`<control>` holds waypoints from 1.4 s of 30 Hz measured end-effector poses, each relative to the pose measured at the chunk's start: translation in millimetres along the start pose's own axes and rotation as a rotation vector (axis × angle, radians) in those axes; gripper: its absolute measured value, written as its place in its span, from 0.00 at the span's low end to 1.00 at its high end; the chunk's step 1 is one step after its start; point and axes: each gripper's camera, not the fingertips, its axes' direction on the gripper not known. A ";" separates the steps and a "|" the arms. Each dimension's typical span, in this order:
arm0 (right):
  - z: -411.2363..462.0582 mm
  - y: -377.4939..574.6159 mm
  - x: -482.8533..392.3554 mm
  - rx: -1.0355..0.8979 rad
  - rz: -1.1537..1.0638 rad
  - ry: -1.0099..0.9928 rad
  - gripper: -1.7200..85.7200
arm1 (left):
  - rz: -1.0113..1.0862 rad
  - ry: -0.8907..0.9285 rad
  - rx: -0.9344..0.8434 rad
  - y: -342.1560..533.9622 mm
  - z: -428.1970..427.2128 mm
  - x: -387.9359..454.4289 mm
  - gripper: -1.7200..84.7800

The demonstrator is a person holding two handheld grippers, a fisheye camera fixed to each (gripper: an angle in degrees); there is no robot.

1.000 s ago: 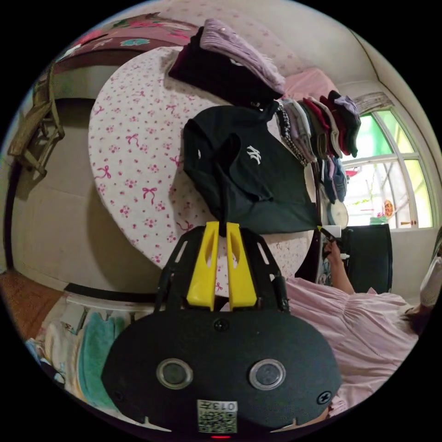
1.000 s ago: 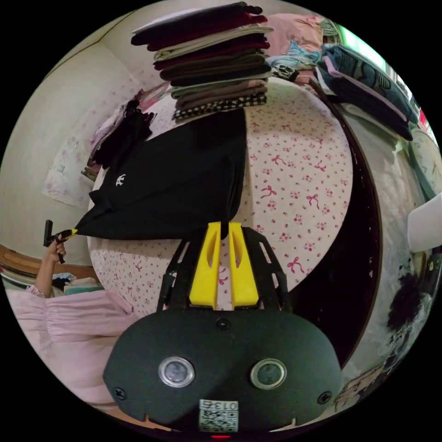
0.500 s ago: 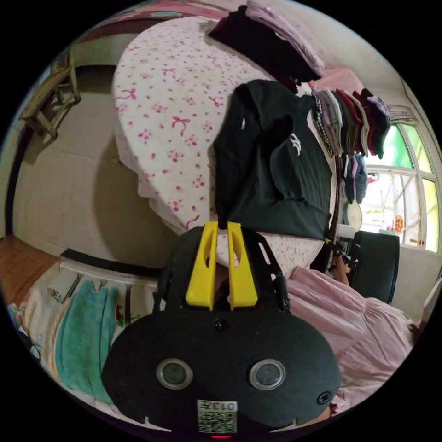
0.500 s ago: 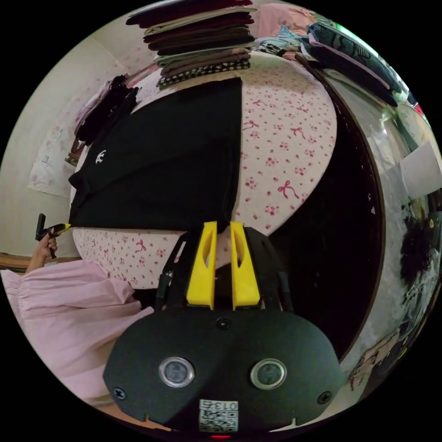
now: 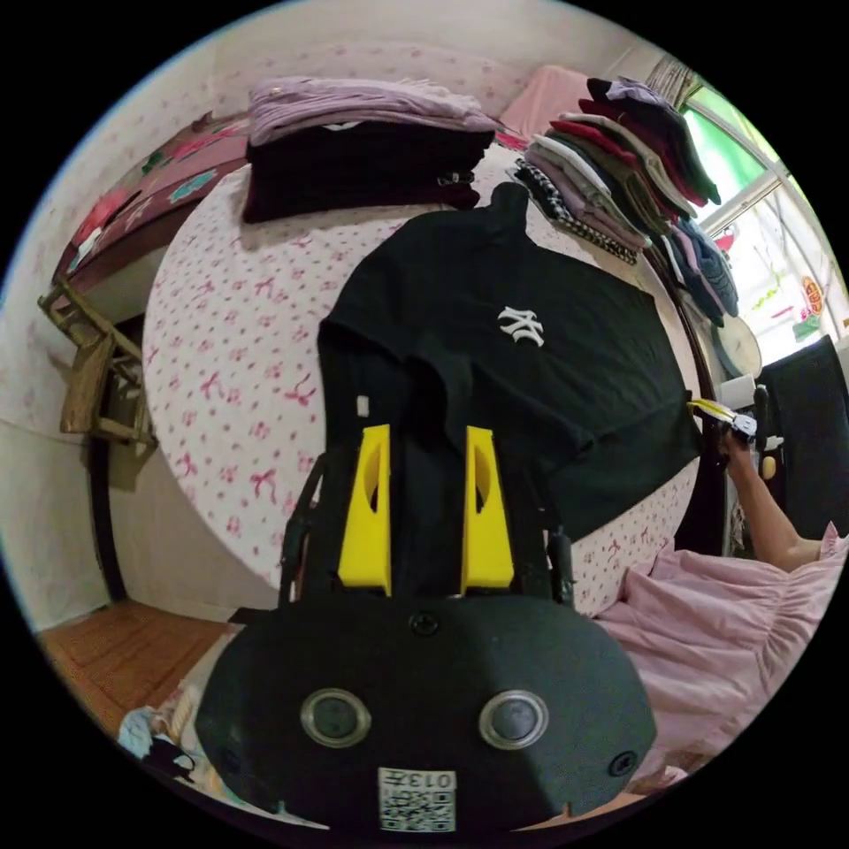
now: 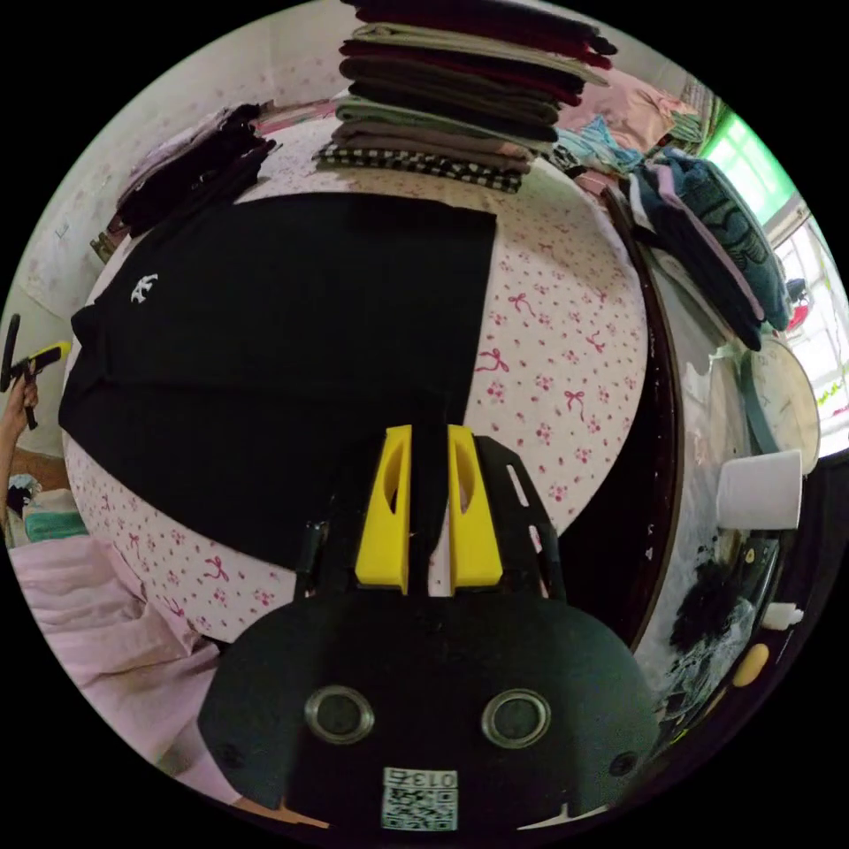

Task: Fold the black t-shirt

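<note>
Two tongs (image 5: 426, 439) over black t-shirt (image 5: 522, 354)

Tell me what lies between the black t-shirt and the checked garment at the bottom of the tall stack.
In the right gripper view, a bare strip of bow-print cloth separates the t-shirt from the checked garment.

Clothes stacks (image 5: 371, 141) (image 6: 460, 97) (two) block the bed's (image 6: 566, 354) far edge.

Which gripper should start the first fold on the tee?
Left, probably. The left gripper is open over the sleeve side of the black t-shirt, free to re-grip. The right gripper looks nearly shut on the hem.
</note>
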 end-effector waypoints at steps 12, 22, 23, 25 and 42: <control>-16.8 -42.1 -59.5 -0.010 0.020 -0.010 0.04 | 0.135 -0.073 -0.041 -60.4 14.3 29.9 0.04; -50.0 -88.2 -125.2 0.053 0.045 0.043 0.08 | -0.105 0.039 0.092 -12.3 -29.3 -36.1 0.10; -57.3 -98.9 -151.2 0.091 -0.013 0.000 0.07 | -0.089 0.060 0.099 -0.5 -35.0 -34.5 0.10; -61.7 -118.0 -203.5 0.134 -0.153 -0.116 0.06 | -0.032 0.120 0.081 13.5 -35.1 -23.2 0.09; -11.7 -254.5 -592.3 0.016 -0.950 -0.465 0.02 | 0.073 0.067 -0.104 65.0 -1.8 -16.0 0.02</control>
